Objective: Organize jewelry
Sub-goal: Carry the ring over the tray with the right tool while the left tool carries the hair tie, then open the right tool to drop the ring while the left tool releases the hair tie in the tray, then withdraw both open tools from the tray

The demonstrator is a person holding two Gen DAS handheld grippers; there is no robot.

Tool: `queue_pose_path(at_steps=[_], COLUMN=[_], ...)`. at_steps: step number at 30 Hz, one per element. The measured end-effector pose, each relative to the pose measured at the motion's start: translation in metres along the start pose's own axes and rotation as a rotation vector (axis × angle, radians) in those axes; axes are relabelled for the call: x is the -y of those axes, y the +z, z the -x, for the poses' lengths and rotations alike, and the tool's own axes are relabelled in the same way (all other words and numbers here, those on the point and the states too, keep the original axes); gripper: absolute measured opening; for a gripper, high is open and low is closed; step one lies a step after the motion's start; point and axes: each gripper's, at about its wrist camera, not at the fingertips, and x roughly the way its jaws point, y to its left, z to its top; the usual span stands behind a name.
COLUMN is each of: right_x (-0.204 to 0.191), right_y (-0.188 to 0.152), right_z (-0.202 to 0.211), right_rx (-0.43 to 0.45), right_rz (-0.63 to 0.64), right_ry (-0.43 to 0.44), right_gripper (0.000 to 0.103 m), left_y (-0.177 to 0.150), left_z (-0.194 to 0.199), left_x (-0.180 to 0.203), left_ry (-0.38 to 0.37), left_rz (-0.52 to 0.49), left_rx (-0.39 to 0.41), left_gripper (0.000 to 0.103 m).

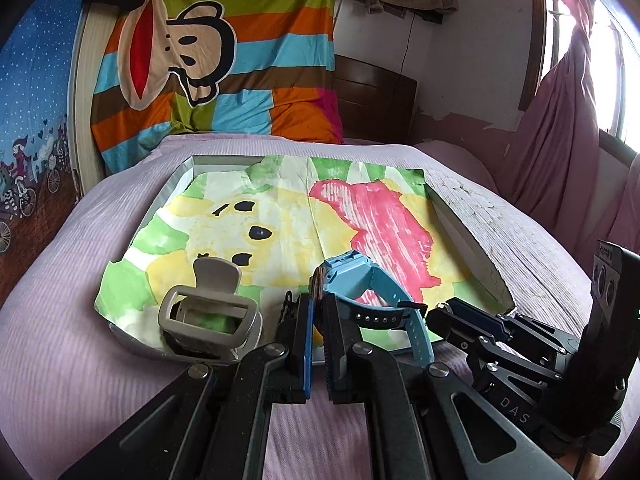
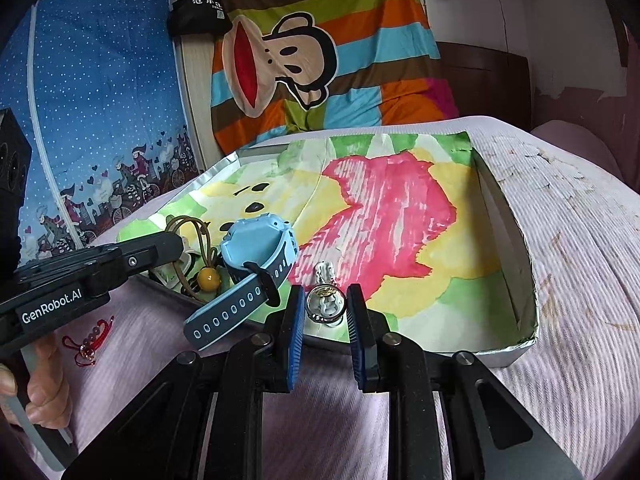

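A shallow cardboard tray (image 1: 472, 240) lined with a painted paper lies on the bed; it also shows in the right wrist view (image 2: 516, 240). My left gripper (image 1: 318, 308) is shut on a blue watch (image 1: 360, 280) at the tray's near edge; the watch (image 2: 256, 248) hangs half over that edge. A grey hair claw (image 1: 208, 304) lies left of it. My right gripper (image 2: 326, 312) is nearly shut around a small silver ring ornament (image 2: 326, 302) at the tray's near edge. A brown cord with a yellow bead (image 2: 208, 278) lies beside the watch.
A red string bracelet (image 2: 88, 340) lies on the lilac bedspread (image 2: 580, 280) outside the tray at near left. A striped monkey blanket (image 2: 320, 60) hangs behind the bed. Pink curtains (image 1: 560, 140) hang at the right.
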Motion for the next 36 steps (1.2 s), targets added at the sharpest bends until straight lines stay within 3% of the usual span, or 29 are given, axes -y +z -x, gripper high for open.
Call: queue_pose_path(at_steps=[9,11,14,18,21,25,29,31,33,36], right_x=[-0.001,0.0,0.0,-0.001,-0.002,-0.008,-0.02,-0.028,-0.033,-0.042], right_y=[-0.001,0.0,-0.001,-0.003,-0.004,-0.003,-0.003,-0.004,-0.006,-0.01], right_z=[0.0,0.0,0.002,0.011,0.028,0.059,0.086,0.098,0.108,0.12], right_rx=[0.0,0.003,0.011,0.048,0.121,0.241,0.332,0.37,0.399,0.428], right_rz=[0.001,0.0,-0.002,-0.008,-0.017,-0.035,-0.032,-0.022,-0.021,-0.018], right_ry=[0.0,0.0,0.0,-0.014,-0.021,-0.035,-0.03,-0.03,-0.022,-0.02], right_gripper=[0.019,0.019,0.022,0.036,0.039,0.061,0.075,0.09,0.098,0.101], left_y=[-0.004,-0.004,-0.005,-0.007,-0.007,-0.007,-0.008,-0.011,-0.014,-0.019], left_z=[0.0,0.0,0.002,0.012,0.024,0.046,0.072,0.085,0.098,0.113], left_x=[-0.01,-0.011,-0.013,-0.017,-0.021,-0.026,-0.036,-0.041,-0.046,-0.054], left_ry=[-0.003,-0.002,0.0,0.009,0.015,0.055,0.09,0.113,0.131,0.149], left_rz=[0.037,0.042,0.051,0.072,0.08,0.082,0.096,0.098,0.102,0.102], left_rx=[-0.011,-0.014,-0.009,0.025,0.058,0.118,0.179,0.215,0.246,0.266], left_gripper=[0.006,0.009,0.022,0.047,0.054,0.08,0.093,0.103,0.103,0.103])
